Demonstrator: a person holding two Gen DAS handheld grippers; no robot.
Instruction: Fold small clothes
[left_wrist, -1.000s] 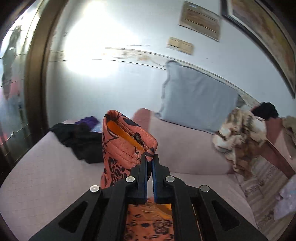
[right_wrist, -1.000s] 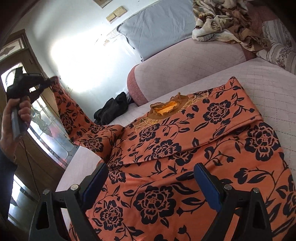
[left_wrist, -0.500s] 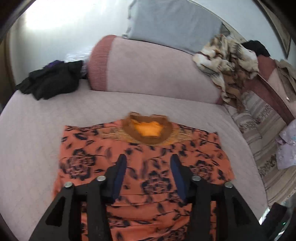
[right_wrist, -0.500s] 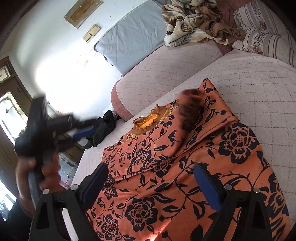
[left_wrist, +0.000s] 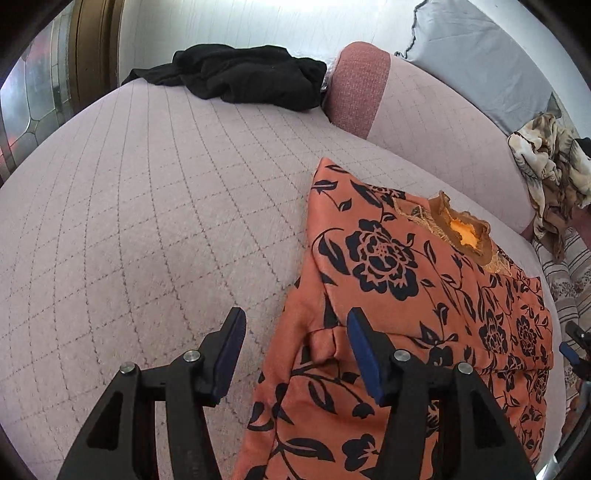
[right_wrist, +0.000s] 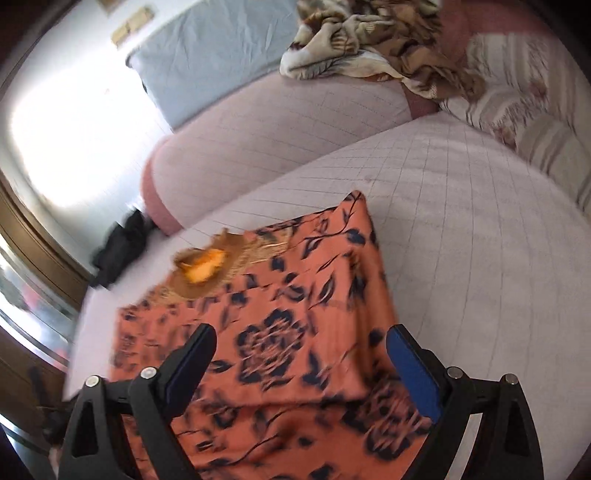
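Left gripper (left_wrist: 293, 360) let go sleeve, now spread over orange dress (left_wrist: 424, 295) edge; right gripper (right_wrist: 301, 363) spread, probably empty; 1 sleeve fold done

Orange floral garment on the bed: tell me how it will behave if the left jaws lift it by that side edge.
The orange floral garment looks thin and floppy: its edge bunches into a soft pleat, so it would probably drape and sag. The folded-over sleeve layer would likely slide open. It seems light, and may drag across the quilted bedcover without catching.
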